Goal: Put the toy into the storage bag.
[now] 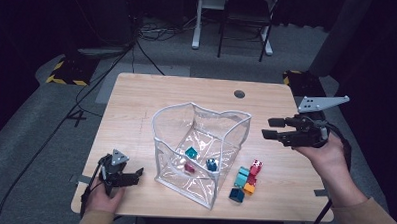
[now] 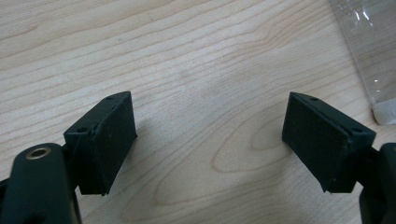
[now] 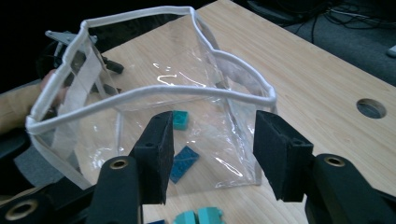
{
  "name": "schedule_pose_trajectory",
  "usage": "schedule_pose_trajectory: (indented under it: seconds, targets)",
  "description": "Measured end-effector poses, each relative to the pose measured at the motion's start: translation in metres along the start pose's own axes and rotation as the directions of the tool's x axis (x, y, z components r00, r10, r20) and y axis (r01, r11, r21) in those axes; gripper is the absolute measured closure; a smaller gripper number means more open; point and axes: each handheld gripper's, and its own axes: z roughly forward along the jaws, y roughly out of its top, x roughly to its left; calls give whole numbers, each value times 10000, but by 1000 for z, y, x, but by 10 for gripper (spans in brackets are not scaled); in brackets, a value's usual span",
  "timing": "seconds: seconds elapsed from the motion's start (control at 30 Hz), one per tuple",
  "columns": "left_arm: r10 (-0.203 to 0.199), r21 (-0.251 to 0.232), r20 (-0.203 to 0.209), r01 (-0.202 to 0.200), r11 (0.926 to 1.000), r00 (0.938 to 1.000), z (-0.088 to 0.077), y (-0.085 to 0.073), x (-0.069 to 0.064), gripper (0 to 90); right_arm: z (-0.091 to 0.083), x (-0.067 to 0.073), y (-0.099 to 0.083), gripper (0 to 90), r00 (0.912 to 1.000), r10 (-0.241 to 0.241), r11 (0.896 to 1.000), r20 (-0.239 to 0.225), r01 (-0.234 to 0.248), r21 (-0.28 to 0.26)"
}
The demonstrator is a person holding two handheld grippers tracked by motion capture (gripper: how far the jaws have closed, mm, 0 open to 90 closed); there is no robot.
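Clear bag at frame centre, both tongs released.
Left gripper sat lower left on the table; right gripper hovered at right, above loose bricks.

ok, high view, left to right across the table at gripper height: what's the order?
Left hand-held gripper → clear bag with blocks inside → loose blocks on the table → right hand-held gripper, held up above the table's right side.

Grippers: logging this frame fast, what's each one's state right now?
Left gripper: open, holding nothing, over bare table.
Right gripper: open, holding nothing.
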Motion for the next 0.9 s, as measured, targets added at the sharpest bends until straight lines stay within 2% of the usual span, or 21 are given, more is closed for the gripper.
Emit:
schedule_pose_trajectory:
  seconds: [0.13, 0.3, 0.5, 0.9]
  targets:
    - [2, 2, -1, -2, 10000, 10000, 0, 0, 0, 179, -1, -3, -11, 488, 9991, 60, 10000, 432, -62, 41]
    - [0, 1, -2, 0, 10000, 10000, 0, 0, 0, 179, 5, -10, -30, 487, 9971, 285, 9994, 707, -297, 150]
    - [-1, 1, -3, 1, 10000, 10000, 0, 0, 0, 179, 21, -19, -56, 485, 9945, 706, 9965, 779, -738, 391]
    - [1, 1, -2, -1, 10000, 10000, 0, 0, 0, 179, 52, -30, -94, 478, 9879, 1135, 9885, 1059, -1231, 884]
